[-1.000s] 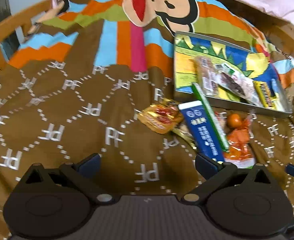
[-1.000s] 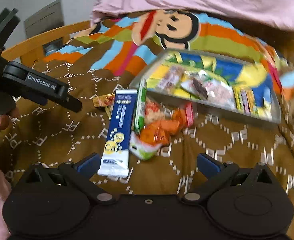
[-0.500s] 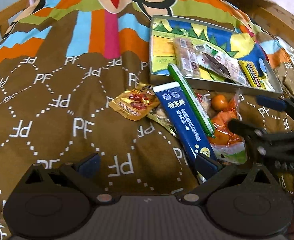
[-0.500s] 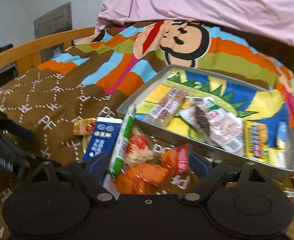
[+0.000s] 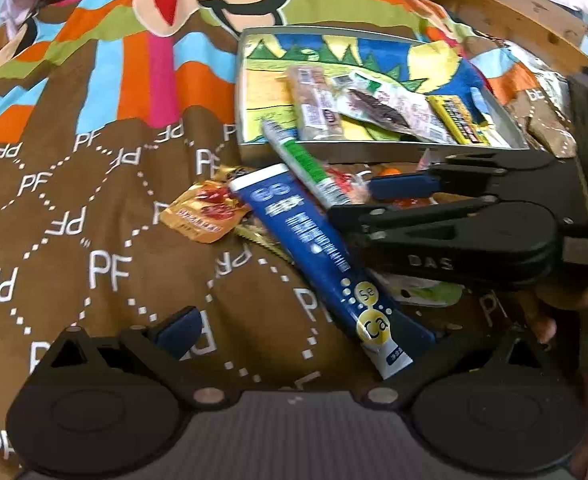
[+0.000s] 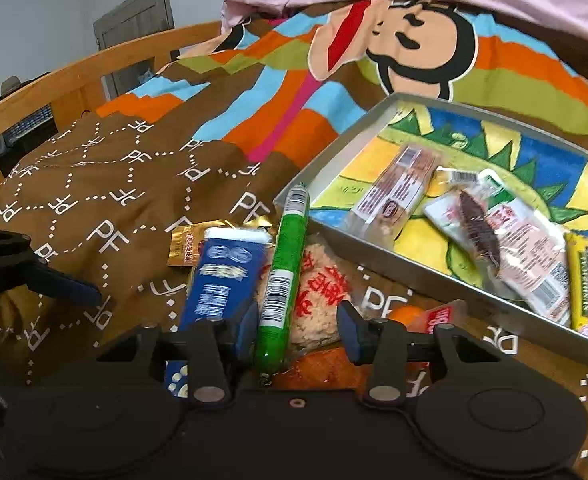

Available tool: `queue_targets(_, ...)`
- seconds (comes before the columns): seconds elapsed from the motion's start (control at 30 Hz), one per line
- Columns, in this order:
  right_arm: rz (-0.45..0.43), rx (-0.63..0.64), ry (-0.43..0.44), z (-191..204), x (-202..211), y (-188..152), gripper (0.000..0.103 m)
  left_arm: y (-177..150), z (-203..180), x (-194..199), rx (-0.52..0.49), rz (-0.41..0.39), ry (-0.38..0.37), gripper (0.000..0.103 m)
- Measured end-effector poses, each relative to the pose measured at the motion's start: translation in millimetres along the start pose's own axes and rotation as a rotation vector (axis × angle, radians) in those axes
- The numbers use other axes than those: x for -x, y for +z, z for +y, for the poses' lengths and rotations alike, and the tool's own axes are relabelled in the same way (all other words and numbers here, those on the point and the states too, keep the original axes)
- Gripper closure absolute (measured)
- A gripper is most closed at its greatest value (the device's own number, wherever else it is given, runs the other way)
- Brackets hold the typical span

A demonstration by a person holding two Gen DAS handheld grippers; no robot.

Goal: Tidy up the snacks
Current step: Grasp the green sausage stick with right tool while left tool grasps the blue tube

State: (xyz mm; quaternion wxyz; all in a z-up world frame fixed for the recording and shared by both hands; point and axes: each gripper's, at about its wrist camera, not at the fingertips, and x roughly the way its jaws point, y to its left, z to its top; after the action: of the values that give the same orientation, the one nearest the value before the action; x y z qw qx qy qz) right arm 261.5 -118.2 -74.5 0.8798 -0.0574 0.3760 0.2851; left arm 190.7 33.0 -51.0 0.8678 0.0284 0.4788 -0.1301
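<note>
Green stick [image 6: 284, 280] between right tool [image 6: 297, 330] pads.

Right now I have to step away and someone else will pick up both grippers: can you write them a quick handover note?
Right gripper: open, low over the loose pile, its fingers straddling the green stick snack and the rice cracker pack; nothing gripped yet.
Left gripper: open, holding nothing, near the blue packet.
Done: several snacks already lie in the tray.
Left: green stick (leaning on the tray rim), blue packet, rice cracker pack, gold packet and orange packs, all on the blanket.
</note>
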Motion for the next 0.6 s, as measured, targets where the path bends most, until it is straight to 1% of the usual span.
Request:
queue_targets(0.03, 0.011, -0.001, 0.007, 0, -2, 0, 0.061, 0, -1, 0, -0.006, -0.002, -0.005, 0.001)
queue_targets(0.1, 0.025, -0.020, 0.028, -2, -6, 1, 0.068, -1, -3, 0, -0.021, -0.009, -0.012, 0.001)
queue_targets(0.17, 0.030, -0.042, 0.051, -3, -5, 2, 0.084, -2, -6, 0, -0.032, -0.017, -0.015, 0.001)
queue_targets(0.27, 0.040, -0.049, 0.046, -2, 1, 3, 0.084, -2, -7, 1, -0.029, -0.035, -0.018, 0.004)
queue_targets(0.43, 0.070, -0.055, 0.010, -6, 24, -3, 0.084, -2, -5, 5, -0.009, -0.076, -0.035, 0.009)
queue_targets(0.6, 0.131, -0.079, -0.040, -15, 50, -17, 0.084, -2, -7, 8, 0.005, -0.112, -0.062, 0.015)
